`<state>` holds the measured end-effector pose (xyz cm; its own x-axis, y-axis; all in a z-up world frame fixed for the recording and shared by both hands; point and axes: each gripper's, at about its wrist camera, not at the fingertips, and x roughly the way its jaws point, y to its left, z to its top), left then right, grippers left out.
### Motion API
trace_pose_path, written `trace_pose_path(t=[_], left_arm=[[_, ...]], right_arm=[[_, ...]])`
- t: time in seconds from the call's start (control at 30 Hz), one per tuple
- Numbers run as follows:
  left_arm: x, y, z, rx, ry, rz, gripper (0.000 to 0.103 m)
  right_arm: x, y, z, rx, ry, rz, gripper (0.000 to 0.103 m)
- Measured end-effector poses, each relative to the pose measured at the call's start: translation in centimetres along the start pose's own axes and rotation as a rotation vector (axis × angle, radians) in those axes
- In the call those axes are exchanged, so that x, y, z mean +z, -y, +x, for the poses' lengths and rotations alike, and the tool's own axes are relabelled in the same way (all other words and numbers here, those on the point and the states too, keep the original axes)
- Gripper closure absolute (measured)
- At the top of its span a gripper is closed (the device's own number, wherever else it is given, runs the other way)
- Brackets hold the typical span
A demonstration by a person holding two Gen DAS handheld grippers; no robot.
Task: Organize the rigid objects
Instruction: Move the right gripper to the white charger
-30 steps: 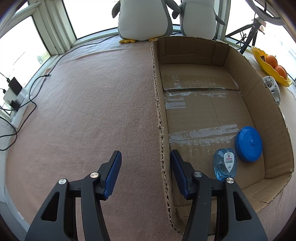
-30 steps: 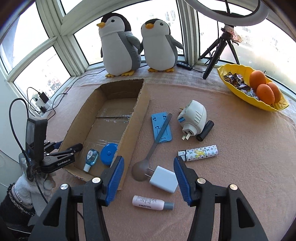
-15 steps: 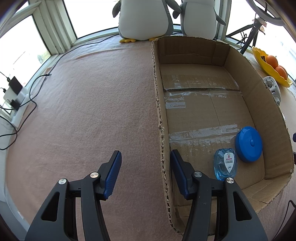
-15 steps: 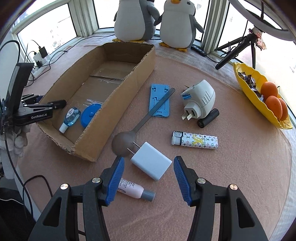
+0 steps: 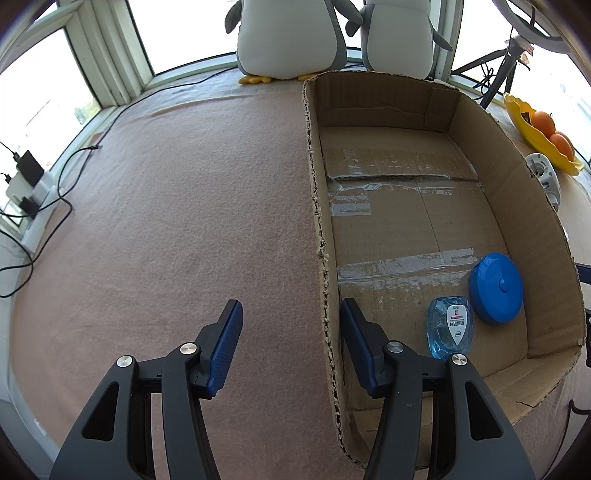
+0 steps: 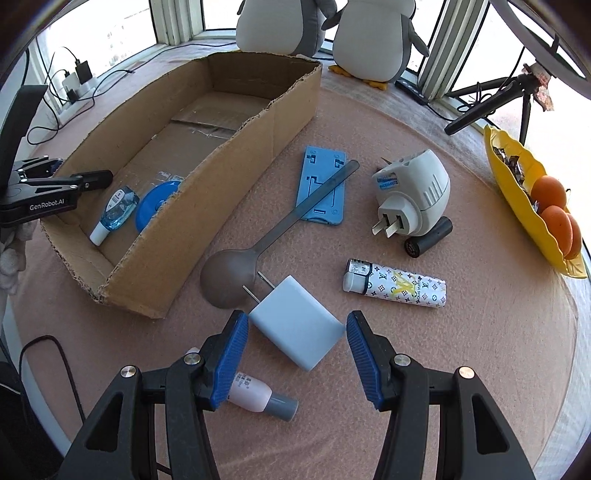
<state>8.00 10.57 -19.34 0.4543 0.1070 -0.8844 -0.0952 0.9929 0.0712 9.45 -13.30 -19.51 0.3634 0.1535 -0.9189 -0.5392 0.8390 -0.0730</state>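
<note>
My right gripper [image 6: 293,334] is open with its blue pads on either side of a white plug charger [image 6: 293,326] on the pink felt, apart from it. A small pink bottle [image 6: 258,397] lies under the left finger. A grey spoon [image 6: 258,251], blue phone stand [image 6: 321,188], white travel adapter [image 6: 413,197], black cylinder [image 6: 428,240] and patterned lighter [image 6: 395,282] lie beyond. The cardboard box [image 6: 236,144] holds a blue round case [image 5: 495,288] and a clear blue bottle [image 5: 448,326]. My left gripper [image 5: 290,334] is open, straddling the box's left wall [image 5: 321,258].
Two plush penguins [image 6: 325,29] stand behind the box. A yellow dish with oranges [image 6: 546,206] sits at the right edge. A black tripod [image 6: 491,103] stands at the back right. Cables and chargers [image 5: 29,192] lie along the left window sill.
My right gripper has moved forward and down, and the white charger now lies between its pads. My left gripper has not moved.
</note>
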Motion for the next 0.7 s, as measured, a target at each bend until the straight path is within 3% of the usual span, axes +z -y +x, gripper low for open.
trace_pose_path(t=[0.2, 0.37, 0.53, 0.7], left_arm=[[0.0, 0.0, 0.0, 0.001, 0.0, 0.0, 0.048], [0.0, 0.0, 0.0, 0.001, 0.0, 0.0, 0.048], [0.0, 0.0, 0.1, 0.0, 0.001, -0.002, 0.048], [-0.1, 0.0, 0.1, -0.002, 0.0, -0.004, 0.048]], right_arm=[[0.4, 0.6, 0.5, 0.012, 0.007, 0.033, 0.051], [0.5, 0.7, 0.8, 0.097, 0.003, 0.024, 0.05], [0.3, 0.4, 1.9, 0.111, -0.023, -0.005, 0.05], [0.1, 0.1, 2.8, 0.088, -0.027, -0.011, 0.059]])
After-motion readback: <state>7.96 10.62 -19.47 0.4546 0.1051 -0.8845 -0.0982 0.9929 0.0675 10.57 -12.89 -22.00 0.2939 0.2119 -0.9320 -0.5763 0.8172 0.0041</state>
